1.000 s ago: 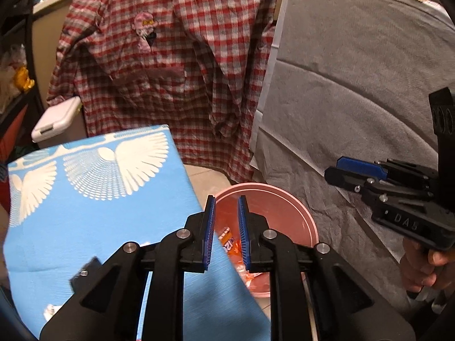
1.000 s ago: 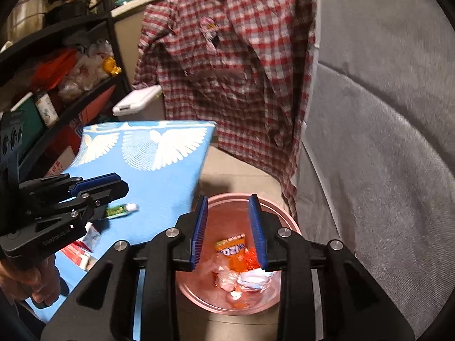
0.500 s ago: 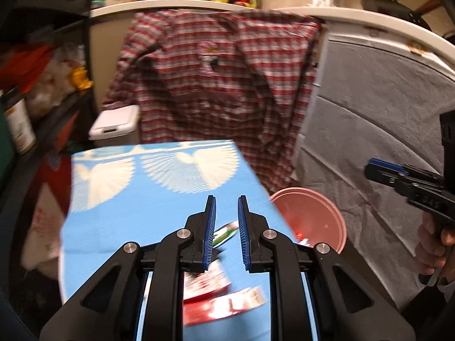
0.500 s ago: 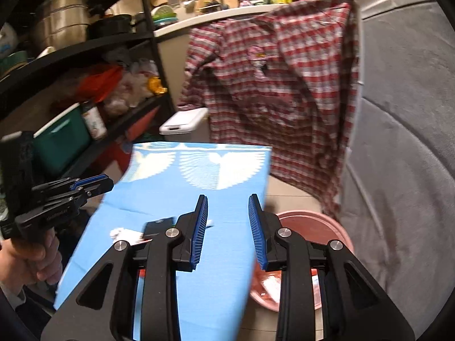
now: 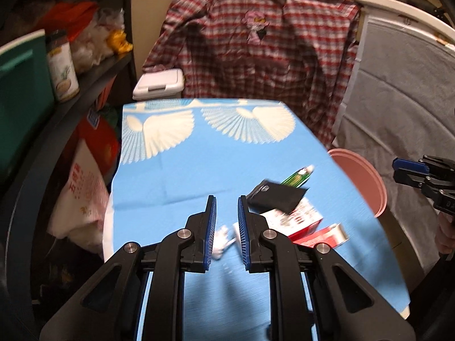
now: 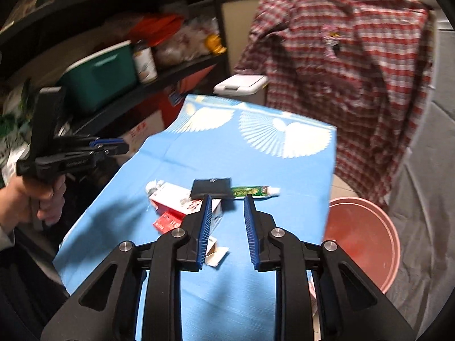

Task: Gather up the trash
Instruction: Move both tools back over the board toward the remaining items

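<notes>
Right now my right gripper [image 6: 226, 221], jaws apart and empty, hangs just near of the red-and-white carton [image 6: 184, 201] lying lengthwise left-to-right on the blue cloth [image 6: 256, 164], nearer than my half-open, empty left gripper [image 5: 226, 224].

1. right gripper [image 5: 395, 170], side of its body, at the right edge of the left wrist view: pale letters, "da" readable, the rest cut off by the frame.
2. left gripper [image 6: 125, 146], side of its body: one line of white lettering, too blurred to read.
3. white plastic bag [image 5: 82, 196], off the left edge of the blue-covered table [image 5: 199, 170]: red chinese characters, blurred, not legible.
4. cardboard box [image 6: 142, 130] under the shelf: red characters, not legible.
5. red and white carton [image 6: 176, 199], near the table's middle: dark and red print, unreadable.
6. green tube [image 6: 250, 191], toward the table's right edge: print smeared by motion, unreadable.
7. tin [image 5: 61, 68] on the shelf: pictured label, text too small.
</notes>
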`<state>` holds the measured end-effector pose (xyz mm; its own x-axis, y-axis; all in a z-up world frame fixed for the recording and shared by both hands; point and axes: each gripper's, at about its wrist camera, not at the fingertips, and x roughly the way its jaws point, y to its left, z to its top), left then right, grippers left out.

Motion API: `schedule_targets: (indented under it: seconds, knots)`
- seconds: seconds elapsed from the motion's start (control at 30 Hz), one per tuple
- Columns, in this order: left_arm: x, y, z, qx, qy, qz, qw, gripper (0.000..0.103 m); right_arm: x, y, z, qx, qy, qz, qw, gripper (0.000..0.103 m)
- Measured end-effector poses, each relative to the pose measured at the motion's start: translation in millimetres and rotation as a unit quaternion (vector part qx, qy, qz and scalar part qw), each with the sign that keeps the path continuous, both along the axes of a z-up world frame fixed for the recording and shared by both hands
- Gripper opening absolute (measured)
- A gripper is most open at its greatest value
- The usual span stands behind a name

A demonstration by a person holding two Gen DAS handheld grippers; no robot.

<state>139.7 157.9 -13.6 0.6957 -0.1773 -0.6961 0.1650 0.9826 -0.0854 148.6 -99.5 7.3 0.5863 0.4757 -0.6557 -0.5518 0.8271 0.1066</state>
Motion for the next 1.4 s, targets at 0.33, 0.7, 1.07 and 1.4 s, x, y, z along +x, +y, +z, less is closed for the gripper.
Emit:
schedule_targets:
  seconds: [0.33,0.7,1.07,1.4]
  knots:
    - [16,6,-48,0.018,0.054,-0.025,0.9981,0.016,6,30,-37,-0.025,0.022,0.068,0.997,0.034]
    - [31,6,-75,0.007,0.088,-0.041,0.9952,0.028,15,54,-79,-0.079,0.051,0.110,0.989,0.050]
    - [39,7,-93,0.005,0.123,-0.046,0.9913,0.019,17,67,-104,-0.116,0.069,0.140,0.981,0.056]
    - [34,29,-75,-0.018,0.104,-0.023,0.9942,0.013,6,70,-100,-0.120,0.063,0.163,0.977,0.046]
